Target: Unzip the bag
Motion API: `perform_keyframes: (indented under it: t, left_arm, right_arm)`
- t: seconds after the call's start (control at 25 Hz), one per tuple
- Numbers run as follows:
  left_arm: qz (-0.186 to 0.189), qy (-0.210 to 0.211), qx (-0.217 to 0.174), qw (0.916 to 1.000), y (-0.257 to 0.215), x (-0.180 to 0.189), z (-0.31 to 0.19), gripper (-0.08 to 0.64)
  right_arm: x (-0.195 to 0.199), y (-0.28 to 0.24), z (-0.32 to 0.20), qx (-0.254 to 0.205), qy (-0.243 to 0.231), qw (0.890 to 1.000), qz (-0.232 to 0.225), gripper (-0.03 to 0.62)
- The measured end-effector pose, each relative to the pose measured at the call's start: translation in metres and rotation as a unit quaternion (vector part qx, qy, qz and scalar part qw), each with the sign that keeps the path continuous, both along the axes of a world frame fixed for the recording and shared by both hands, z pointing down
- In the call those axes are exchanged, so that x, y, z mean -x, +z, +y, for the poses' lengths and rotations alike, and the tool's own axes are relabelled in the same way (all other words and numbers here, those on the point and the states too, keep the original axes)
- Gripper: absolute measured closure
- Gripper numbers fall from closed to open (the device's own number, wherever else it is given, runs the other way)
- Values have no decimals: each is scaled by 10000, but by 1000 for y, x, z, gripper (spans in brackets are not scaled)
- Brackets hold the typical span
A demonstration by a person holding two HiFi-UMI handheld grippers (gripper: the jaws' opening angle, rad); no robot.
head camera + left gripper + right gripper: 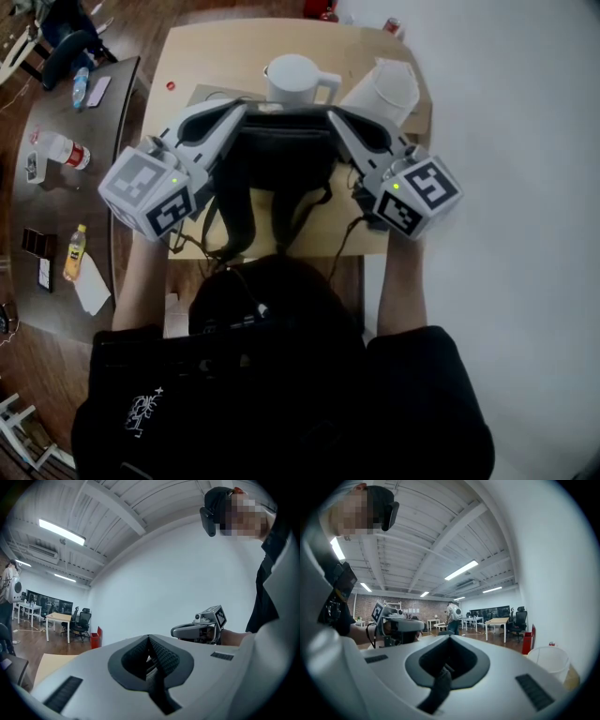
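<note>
A black backpack (281,159) lies on the wooden table (187,56), its shoulder straps hanging over the near edge. My left gripper (242,111) meets its far left corner and my right gripper (333,114) its far right corner; the tips face each other across the bag's top. In the left gripper view the jaws (150,656) are closed, with a dark strip running back from between the pads. In the right gripper view the jaws (449,660) are closed on a black fabric strip (438,691). Whether it is a zip pull or a strap I cannot tell. The zip itself is hidden.
A white jug (292,79) stands just behind the bag, a white tub (386,86) to its right. A dark side table (66,150) on the left carries bottles and phones. Desks, chairs and a standing person (452,616) are far off in the room.
</note>
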State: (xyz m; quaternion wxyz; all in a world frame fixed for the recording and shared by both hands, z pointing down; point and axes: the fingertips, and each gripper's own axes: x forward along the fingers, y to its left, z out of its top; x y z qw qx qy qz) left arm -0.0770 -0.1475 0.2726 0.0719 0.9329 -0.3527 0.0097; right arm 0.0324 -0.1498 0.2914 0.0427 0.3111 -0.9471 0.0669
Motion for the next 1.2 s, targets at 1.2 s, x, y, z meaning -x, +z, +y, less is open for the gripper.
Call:
perform_keyframes:
  t: [1.2]
  left_arm:
    - [-19,-117,48,9999,13,5,-5,560]
  right_arm:
    - [0,1,1,20,33,9998,170,584]
